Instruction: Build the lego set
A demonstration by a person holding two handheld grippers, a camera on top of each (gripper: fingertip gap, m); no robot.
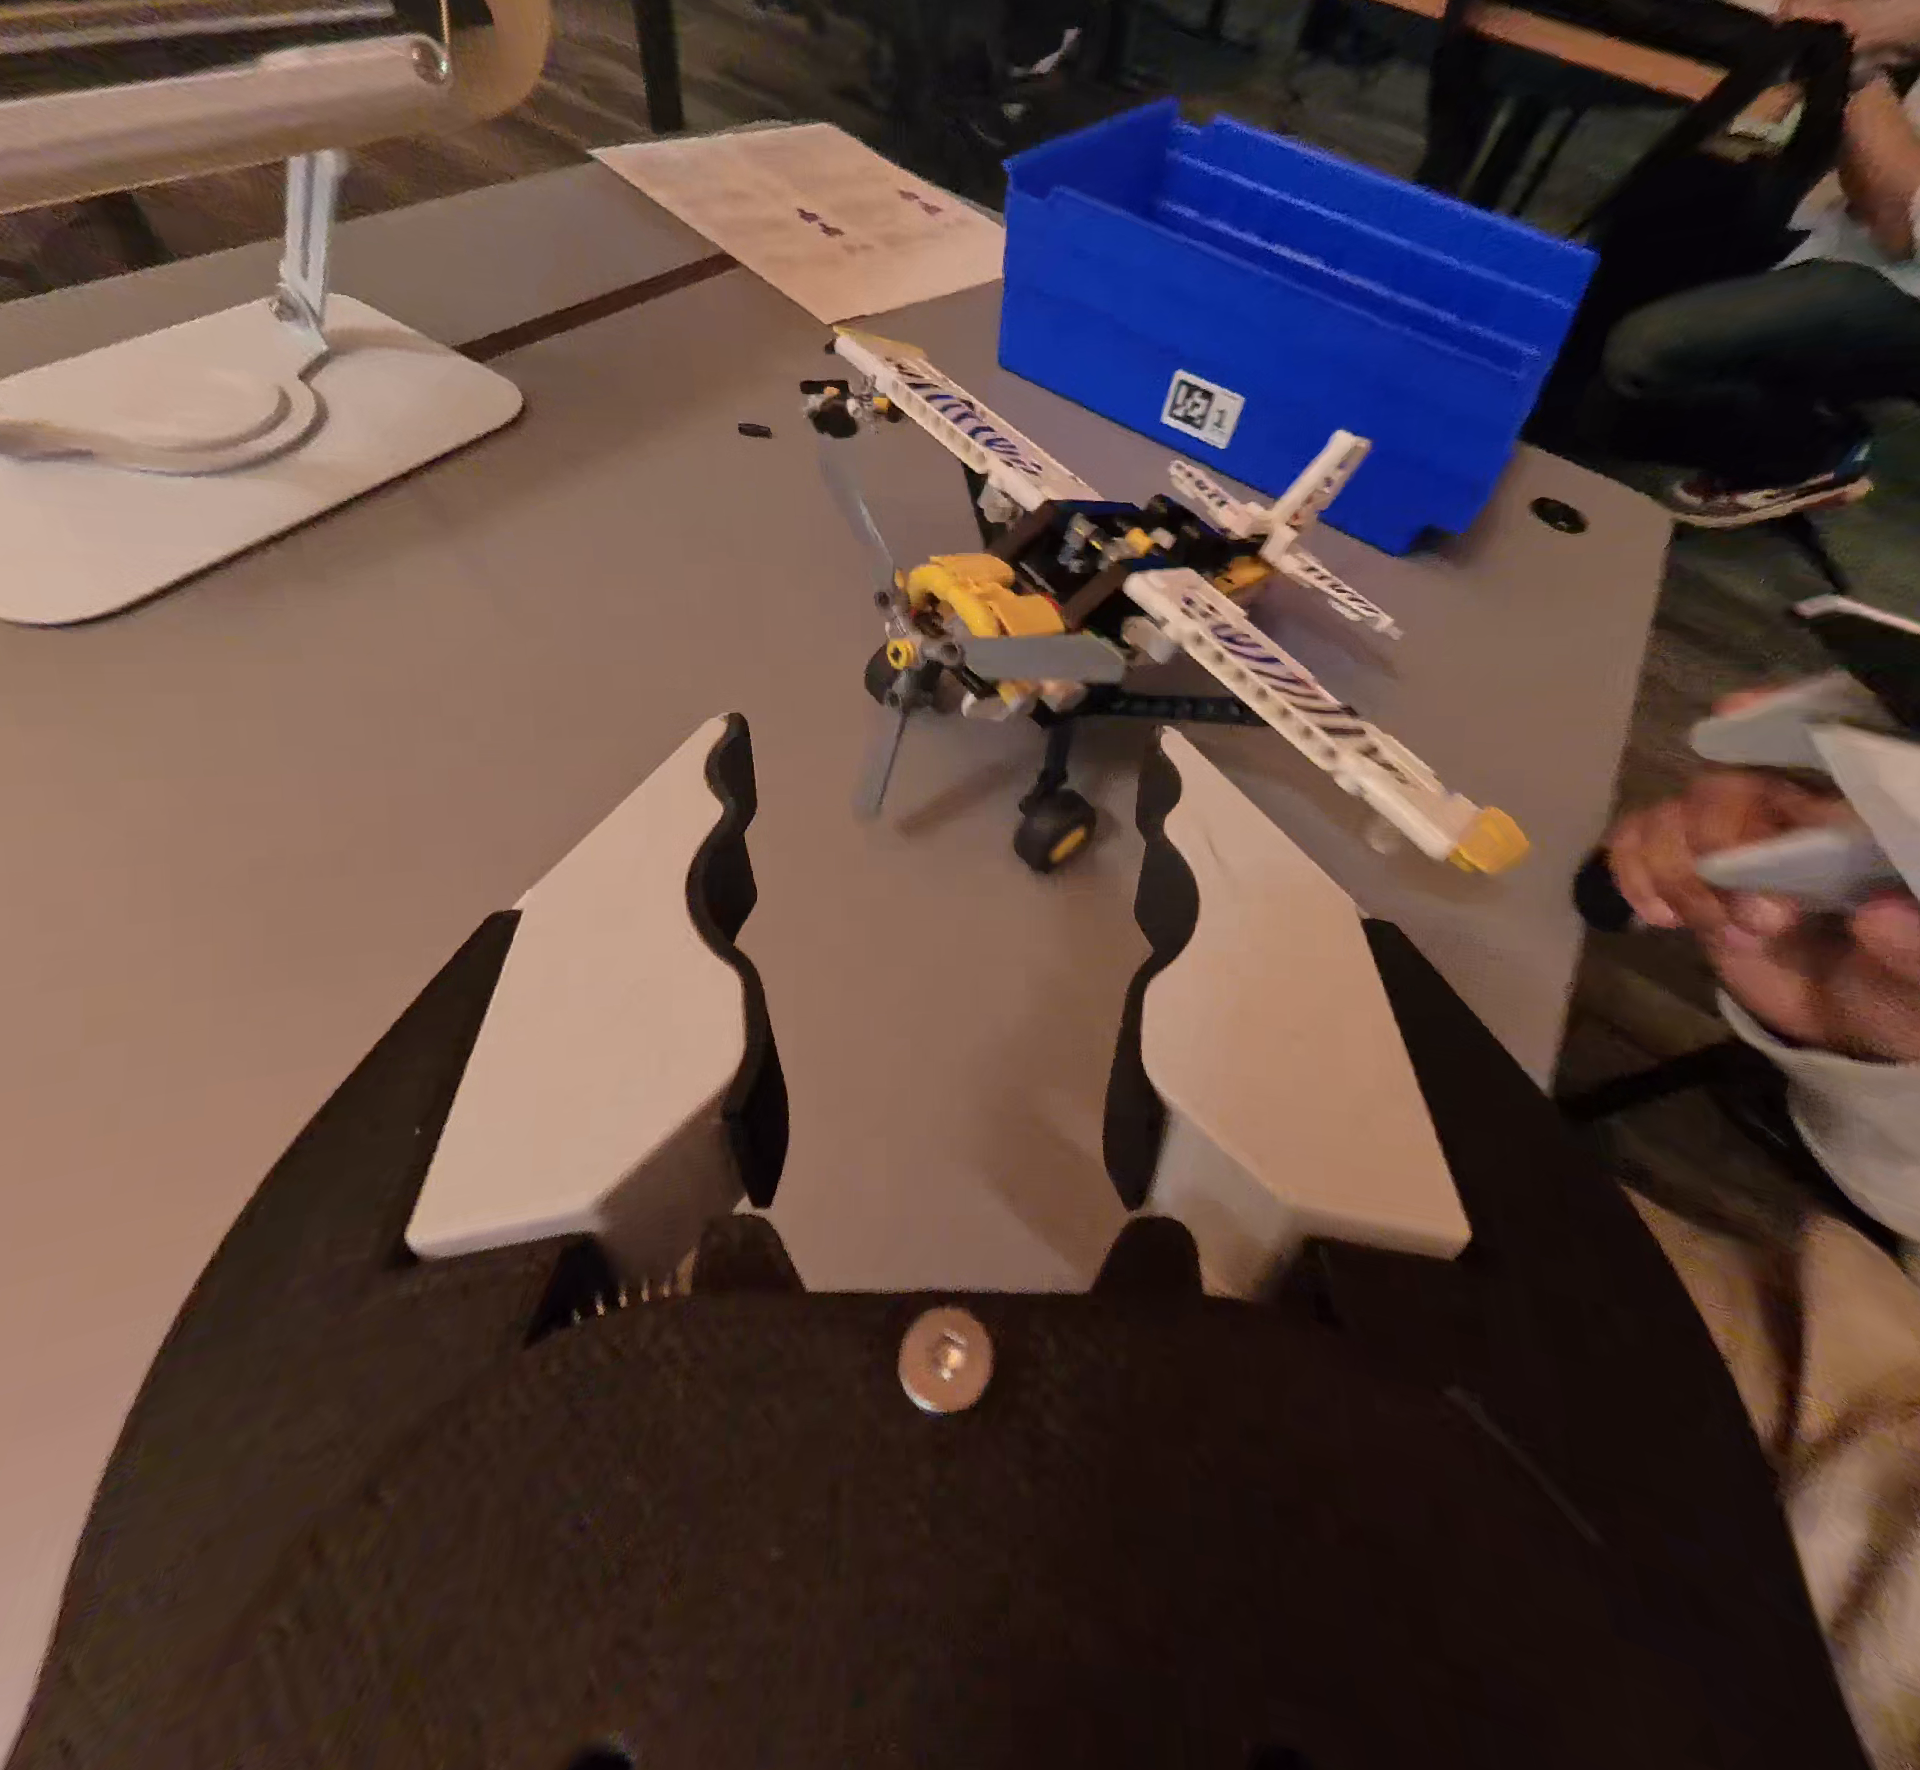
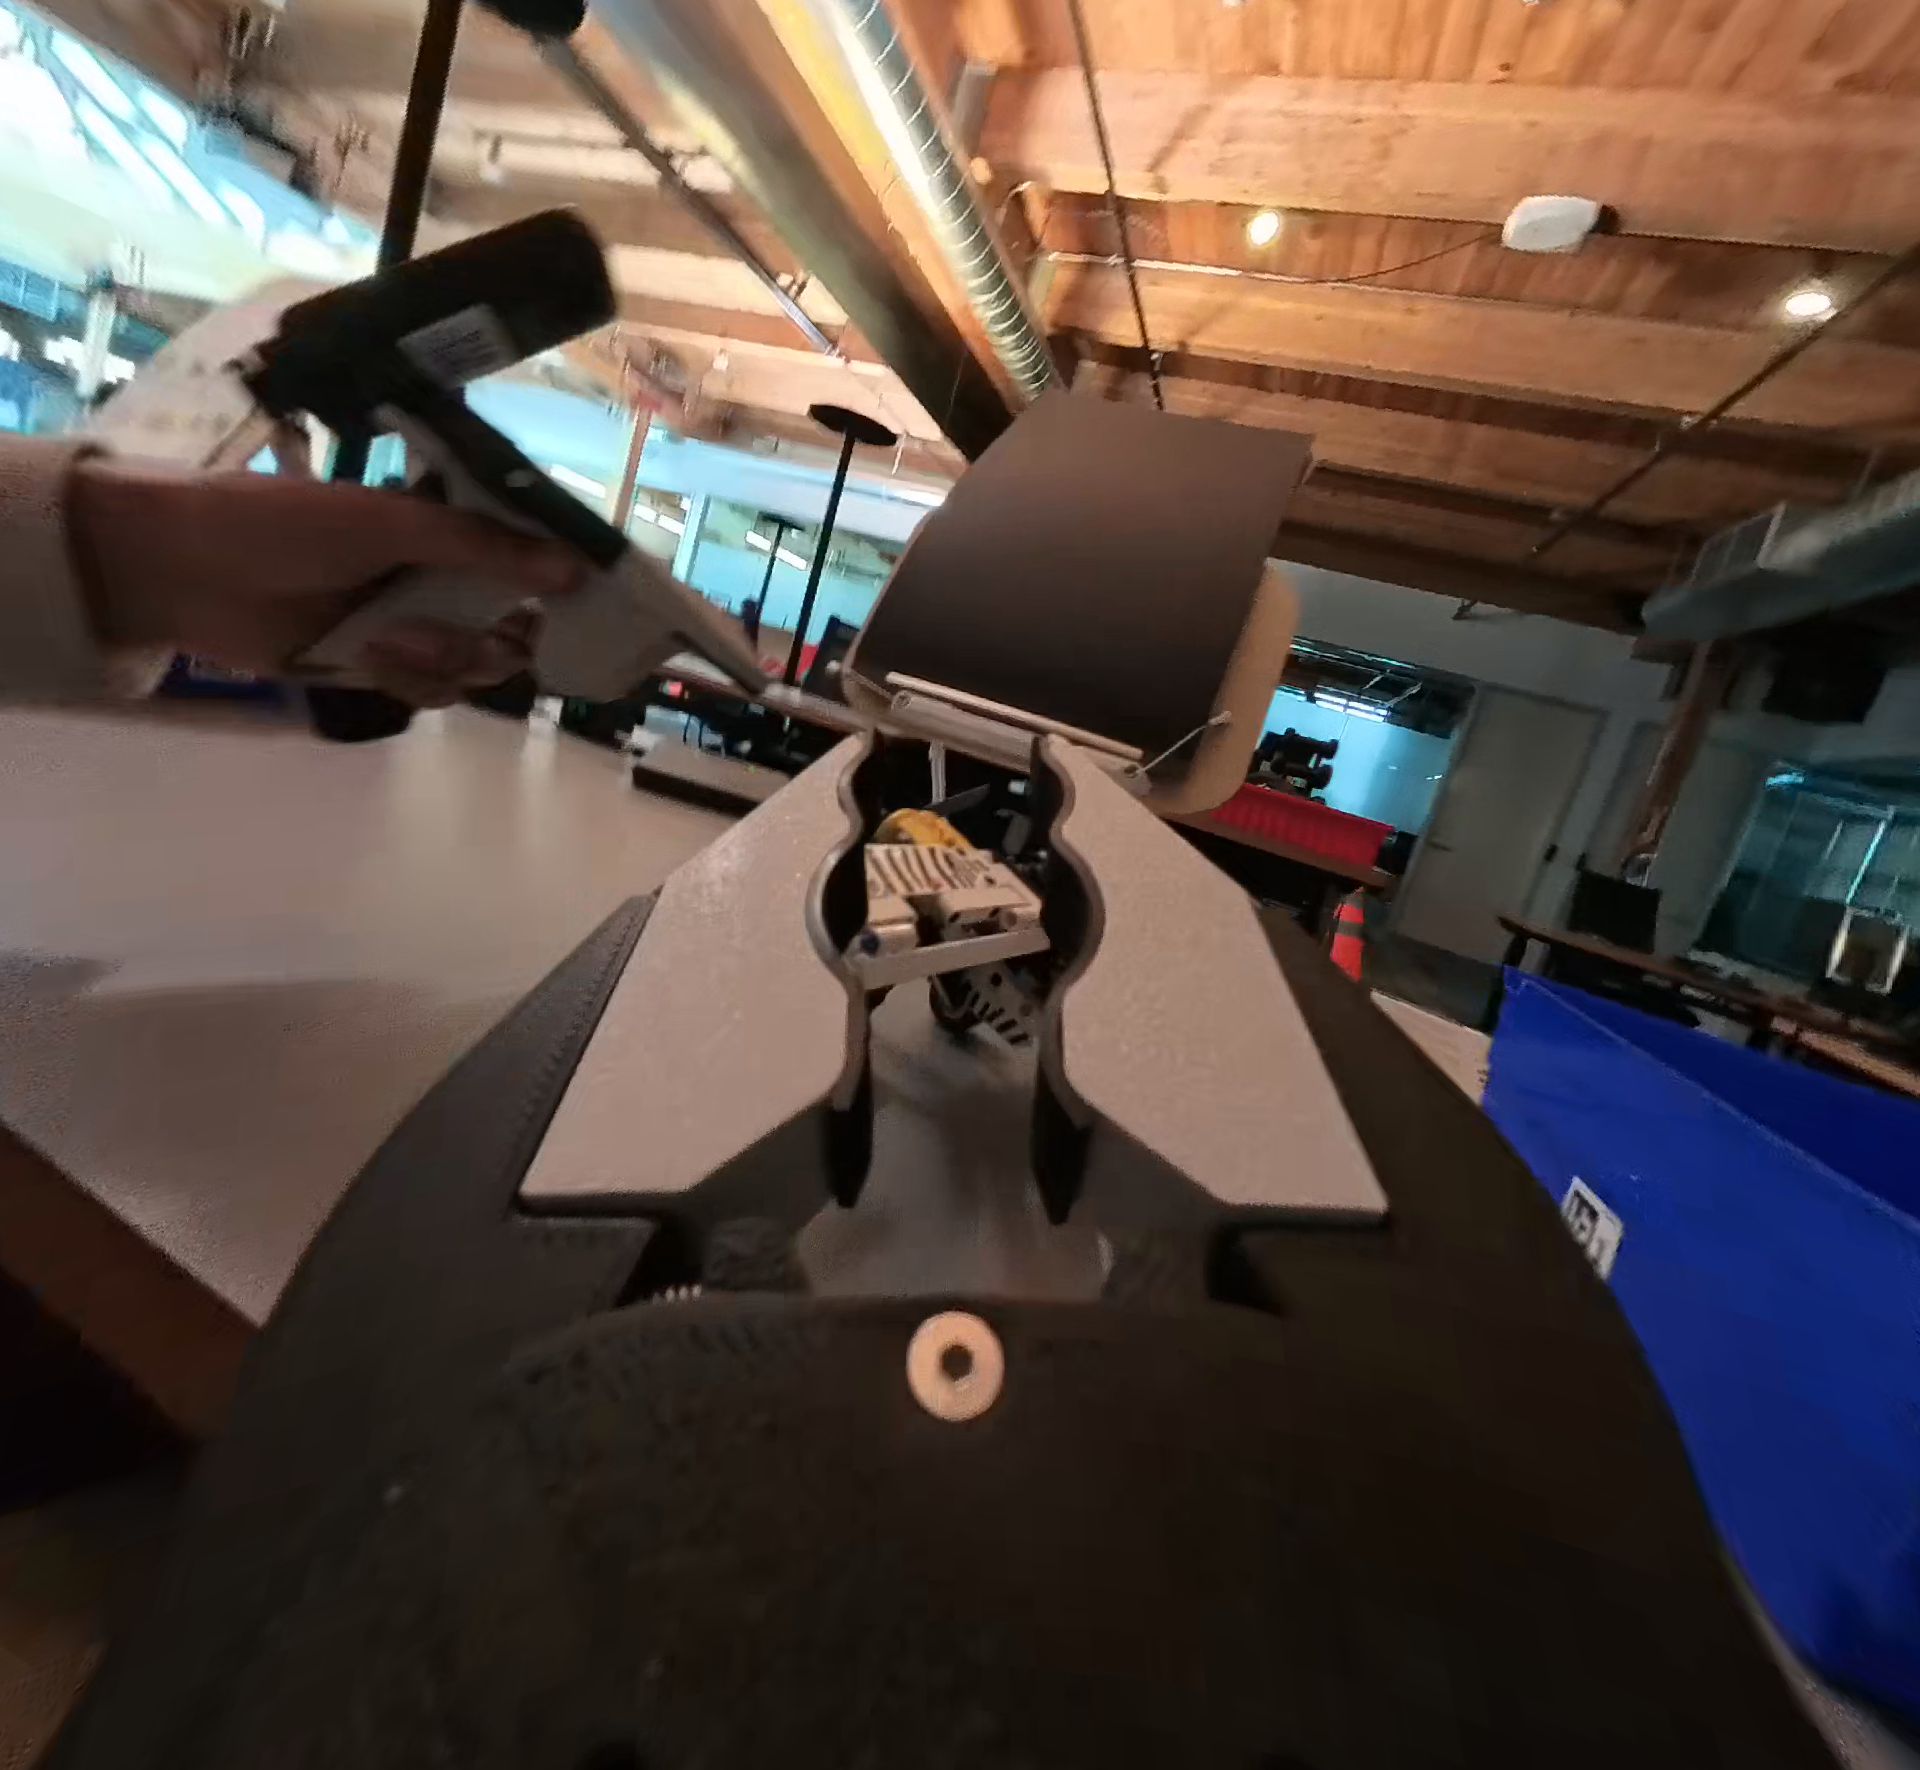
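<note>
A mostly built lego plane [image 1: 1091, 598] with white wings, a yellow nose and a grey propeller stands on the grey table [image 1: 520, 785]. My left gripper [image 1: 945, 764] is open and empty, just short of the plane's nose and front wheel. My right gripper [image 2: 951, 764] has its jaws partly apart. The plane's near wing tip [image 2: 940, 889] shows in the gap between its fingers. In the left wrist view the right gripper [image 1: 1704, 806] is blurred and sits a little off the yellow wing tip [image 1: 1491, 837], apart from it. The left gripper also shows in the right wrist view [image 2: 758, 676], held by a hand.
A blue bin [image 1: 1299, 318] stands right behind the plane and shows in the right wrist view [image 2: 1714, 1253]. A tablet on a white stand [image 1: 208, 432] is at the far left. A printed sheet [image 1: 810, 214] and small loose pieces [image 1: 842, 406] lie at the back. The table's right edge [image 1: 1610, 785] is close to the wing.
</note>
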